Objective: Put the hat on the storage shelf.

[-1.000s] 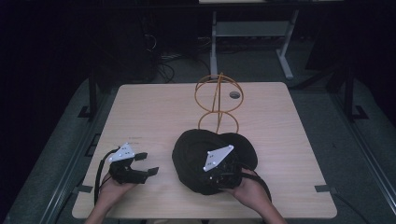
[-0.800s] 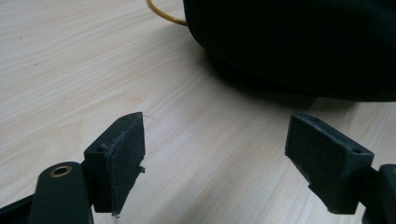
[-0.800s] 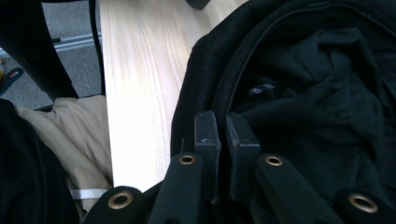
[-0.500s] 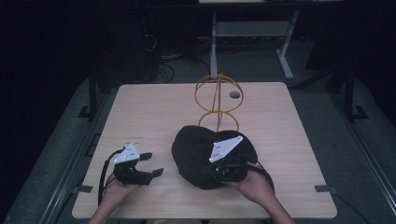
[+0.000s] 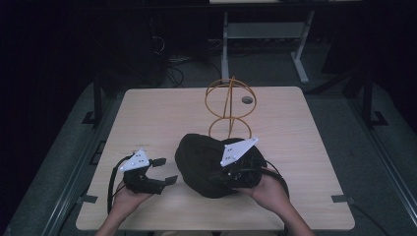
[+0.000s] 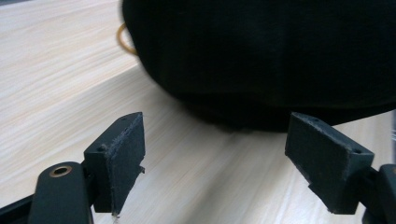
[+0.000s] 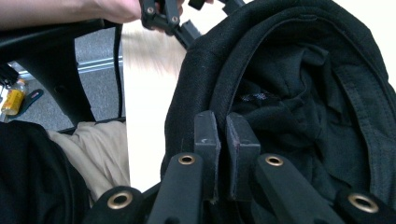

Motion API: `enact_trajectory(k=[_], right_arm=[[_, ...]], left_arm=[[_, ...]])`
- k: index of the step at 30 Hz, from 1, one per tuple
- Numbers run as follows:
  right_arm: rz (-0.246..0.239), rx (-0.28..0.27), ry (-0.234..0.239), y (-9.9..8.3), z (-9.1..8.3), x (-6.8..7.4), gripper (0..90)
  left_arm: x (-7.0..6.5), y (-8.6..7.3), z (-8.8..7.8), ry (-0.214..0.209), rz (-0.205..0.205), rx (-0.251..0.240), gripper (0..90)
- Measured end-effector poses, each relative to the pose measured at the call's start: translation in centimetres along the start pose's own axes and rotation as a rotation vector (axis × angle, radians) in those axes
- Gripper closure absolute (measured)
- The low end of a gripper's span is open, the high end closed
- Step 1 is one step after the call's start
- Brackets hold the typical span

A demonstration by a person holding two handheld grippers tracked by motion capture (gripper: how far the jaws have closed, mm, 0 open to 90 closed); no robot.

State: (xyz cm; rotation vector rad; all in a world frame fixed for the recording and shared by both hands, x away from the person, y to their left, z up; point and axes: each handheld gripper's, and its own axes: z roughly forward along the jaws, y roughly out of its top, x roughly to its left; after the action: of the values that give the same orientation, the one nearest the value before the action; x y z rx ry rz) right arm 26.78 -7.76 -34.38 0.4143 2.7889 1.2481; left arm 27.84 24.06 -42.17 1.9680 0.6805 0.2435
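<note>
Hat (image 5: 204,164), black and soft, sits on the table (image 5: 305,147) just in front of the wire stand (image 5: 229,109), its rim clamped in the right tongs (image 5: 231,177). Since a second ago the hat's near edge has tipped up with those tongs, so the right gripper view looks into the hat's (image 7: 299,93) dark lining, and the left tongs (image 5: 164,171) have edged a little closer to the hat.

Right tongs (image 7: 227,133): clenched, the two pads pressed together on the hat's folded rim, fabric squeezed between them. Left tongs (image 6: 215,158): released, jaws spread wide and holding nothing, pointed at the hat's (image 6: 280,60) left side from just beside it, apart from the cloth, above bare wood.

Behind the hat, the stand's lower ring touches or nearly touches its far edge; I cannot tell which. Beyond the stand, a small round hole (image 5: 247,100) shows in the tabletop. Farther off, a desk frame (image 5: 260,34) stands on the dark floor.
</note>
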Motion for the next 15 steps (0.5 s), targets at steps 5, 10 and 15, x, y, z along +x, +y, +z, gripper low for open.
enact_trajectory(k=[5,10,15], right_arm=[[-0.004,-0.026,0.003,0.8,-0.5,-0.1,84.7],[-0.012,-0.041,0.004,1.4,-1.2,-0.4,84.7],[-0.015,-0.068,0.024,1.8,-2.0,-0.5,84.7]], left_arm=[[-1.0,1.2,0.3,-0.04,0.041,-0.027,19.5],[-1.1,2.2,0.6,-0.031,0.079,-0.045,18.7],[-0.8,3.0,0.9,-0.035,0.075,-0.092,18.2]])
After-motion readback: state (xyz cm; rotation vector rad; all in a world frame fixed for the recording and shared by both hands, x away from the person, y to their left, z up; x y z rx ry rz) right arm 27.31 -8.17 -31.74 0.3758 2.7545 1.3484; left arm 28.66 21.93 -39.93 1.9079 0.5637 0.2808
